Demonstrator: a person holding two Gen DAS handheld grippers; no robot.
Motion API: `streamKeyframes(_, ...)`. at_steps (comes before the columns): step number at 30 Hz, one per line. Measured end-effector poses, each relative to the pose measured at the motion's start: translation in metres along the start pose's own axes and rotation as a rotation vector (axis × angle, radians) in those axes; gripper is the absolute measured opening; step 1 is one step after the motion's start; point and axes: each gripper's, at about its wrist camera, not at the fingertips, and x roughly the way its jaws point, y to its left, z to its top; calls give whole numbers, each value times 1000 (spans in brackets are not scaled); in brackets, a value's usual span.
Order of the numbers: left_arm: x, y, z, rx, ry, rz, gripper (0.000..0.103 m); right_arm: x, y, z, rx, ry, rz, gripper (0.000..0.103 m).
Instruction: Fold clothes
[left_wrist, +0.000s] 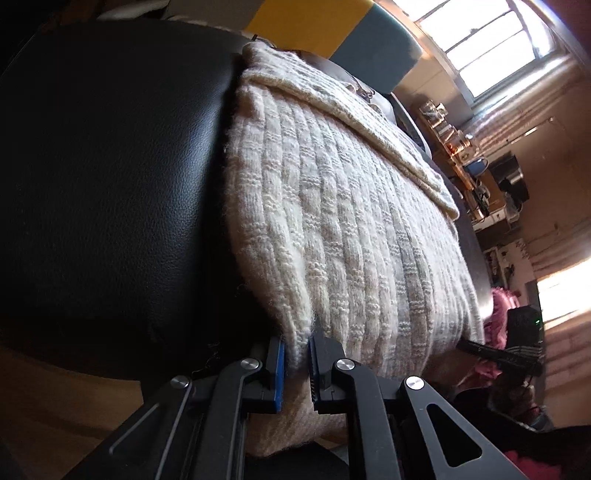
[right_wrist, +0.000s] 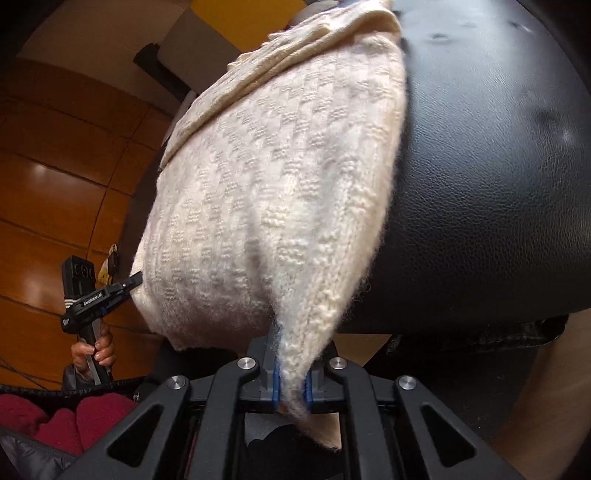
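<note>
Pinching the near corners of the cream knit lying on the black seat, left gripper and right gripper are both clamped on cloth, so they should probably move level and together.

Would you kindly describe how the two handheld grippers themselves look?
Both grippers, left and right, are matte black, with angular linkage arms joined by round silver pivot bolts and blue-padded fingers. In the right wrist view the left one shows a pistol-style handle with white lettering.
</note>
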Motion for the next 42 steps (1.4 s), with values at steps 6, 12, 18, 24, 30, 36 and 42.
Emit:
streamKeyframes(6,-6,-2,2,-9,-23,-87,9,-21,27,11,-83,-95,174,7)
streamKeyframes(12,-13,-10,37,-44,-97,-225,9,-36,34,43,-61,-227,322,7)
streamKeyframes(18,-14,-25,89,-40,-165,-320,9,-39,39,87,-33,-308,398,7)
streamKeyframes(24,-15,-40,142,-37,-233,-416,9,-43,40,141,-24,-369,405,7)
streamKeyframes(30,5,-38,198,-74,-257,-418,9,-28,19,205,68,-403,368,7)
streamKeyframes(36,49,-7,251,-225,-254,-357,9,-3,-17,267,209,-425,285,7)
streamKeyframes(42,85,19,274,-314,-220,-298,9,29,-55,294,339,-384,200,7)
